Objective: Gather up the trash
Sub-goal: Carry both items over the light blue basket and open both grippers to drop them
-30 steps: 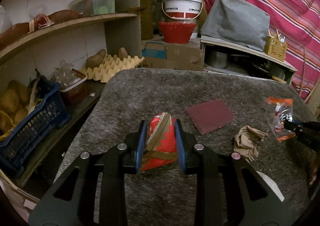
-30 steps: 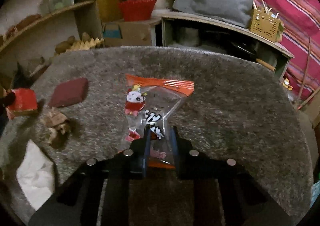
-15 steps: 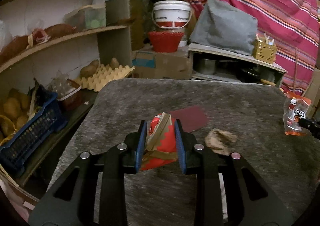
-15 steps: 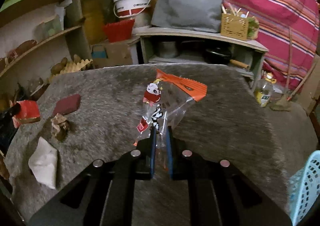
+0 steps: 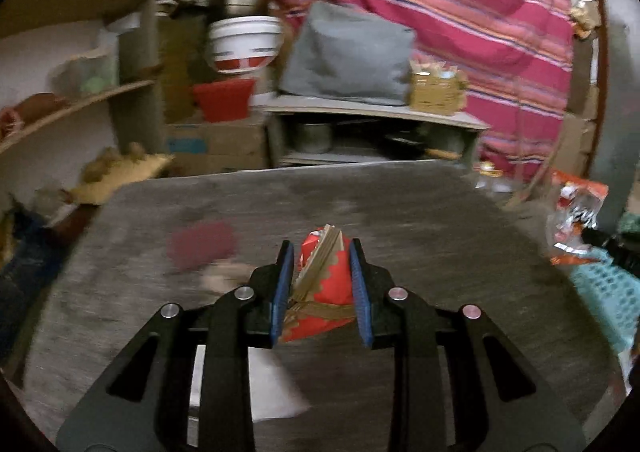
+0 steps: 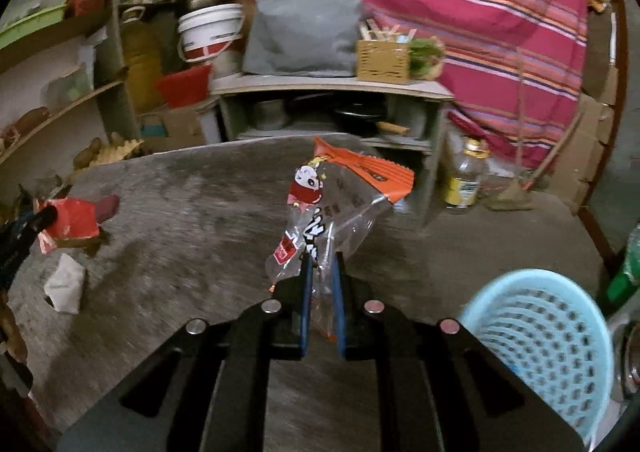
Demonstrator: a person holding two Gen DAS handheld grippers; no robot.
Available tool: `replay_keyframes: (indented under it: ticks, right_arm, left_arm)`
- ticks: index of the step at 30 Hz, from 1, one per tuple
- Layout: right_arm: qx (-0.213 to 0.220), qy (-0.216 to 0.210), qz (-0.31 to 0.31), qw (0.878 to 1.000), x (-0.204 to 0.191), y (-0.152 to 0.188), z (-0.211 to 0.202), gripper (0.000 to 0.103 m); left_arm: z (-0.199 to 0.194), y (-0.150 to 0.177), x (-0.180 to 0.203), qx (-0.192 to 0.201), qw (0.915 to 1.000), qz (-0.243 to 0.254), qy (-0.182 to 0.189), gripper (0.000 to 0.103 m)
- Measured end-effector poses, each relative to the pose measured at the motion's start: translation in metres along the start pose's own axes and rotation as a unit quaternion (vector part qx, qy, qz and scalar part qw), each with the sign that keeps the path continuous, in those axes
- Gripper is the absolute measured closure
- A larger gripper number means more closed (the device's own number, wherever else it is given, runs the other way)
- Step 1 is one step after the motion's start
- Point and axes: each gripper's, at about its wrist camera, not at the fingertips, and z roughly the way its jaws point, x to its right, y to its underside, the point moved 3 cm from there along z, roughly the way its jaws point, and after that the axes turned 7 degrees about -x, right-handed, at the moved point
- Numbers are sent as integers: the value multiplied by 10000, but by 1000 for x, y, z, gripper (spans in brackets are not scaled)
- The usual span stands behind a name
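Observation:
My left gripper (image 5: 322, 252) is shut on a crumpled red and tan carton (image 5: 326, 276), held above the grey felt table (image 5: 420, 220). That carton (image 6: 74, 222) also shows at the left of the right wrist view. My right gripper (image 6: 322, 264) is shut on a clear snack wrapper with an orange strip (image 6: 340, 196), lifted off the table; the wrapper (image 5: 576, 220) hangs at the right edge of the left wrist view. A light blue plastic basket (image 6: 548, 336) stands low at the right. A brown paper wad (image 5: 222, 276) and a white paper scrap (image 6: 66, 284) lie on the table.
A maroon square pad (image 5: 202, 246) lies on the table. Wooden shelves (image 5: 76, 108) with an egg tray (image 5: 120, 172) run along the left. Behind are a white bucket (image 5: 244, 40), a red bowl (image 5: 224, 98), a low cabinet (image 6: 332, 108) and a striped cloth (image 6: 460, 12). An oil bottle (image 6: 466, 176) stands on the floor.
Both grippers have swung to the right with their loads. The wrapper has been lifted off the table. The blue basket has come into the right wrist view.

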Motion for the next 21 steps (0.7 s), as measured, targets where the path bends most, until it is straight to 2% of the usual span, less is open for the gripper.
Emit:
replay_keyframes:
  ticks: [9, 15, 21]
  right_arm:
    - [16, 531, 638, 9965, 113, 35, -39, 93]
    - [-70, 701, 857, 9938, 159, 56, -48, 93]
    - [-302, 646, 986, 9926, 188, 75, -45, 93]
  left_arm:
    - [3, 5, 136, 4, 9961, 619, 633, 76]
    - [4, 13, 206, -49, 9912, 986, 881, 76]
    - [4, 21, 266, -71, 9844, 1313, 1168, 76]
